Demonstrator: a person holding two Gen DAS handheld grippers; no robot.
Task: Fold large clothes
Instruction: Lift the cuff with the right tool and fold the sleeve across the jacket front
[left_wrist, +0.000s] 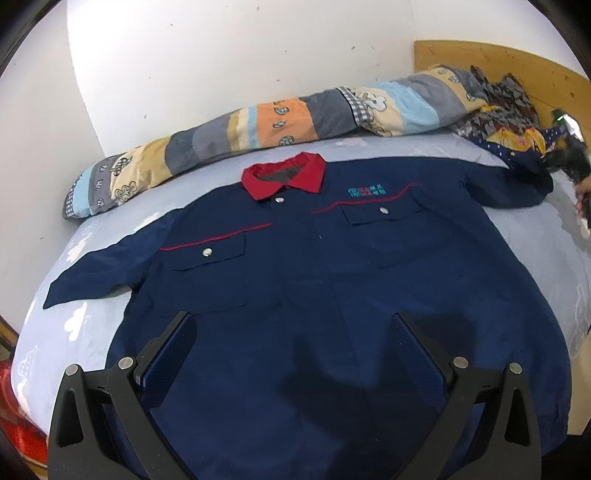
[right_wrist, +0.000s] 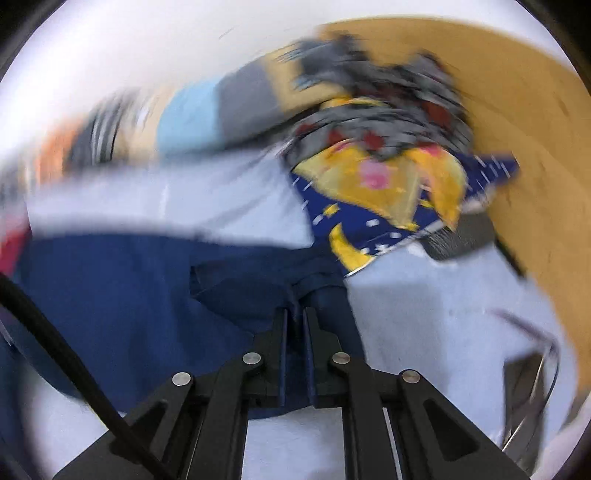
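Observation:
A large navy work shirt (left_wrist: 314, 280) with a red collar (left_wrist: 284, 175) lies face up on the bed, both sleeves spread out. My left gripper (left_wrist: 291, 321) is open and empty, hovering over the shirt's lower front. My right gripper (right_wrist: 295, 314) is shut on the end of the shirt's right-hand sleeve (right_wrist: 258, 291); that view is blurred by motion. In the left wrist view the right gripper (left_wrist: 567, 158) shows as a dark shape at the far right sleeve end (left_wrist: 524, 184).
A rolled patchwork quilt (left_wrist: 258, 125) lies along the wall behind the shirt. A pile of patterned clothes (left_wrist: 502, 110) sits by the wooden headboard (left_wrist: 517, 62). The bed sheet (left_wrist: 81, 332) is pale blue. A red object (left_wrist: 14, 417) sits beside the bed's left edge.

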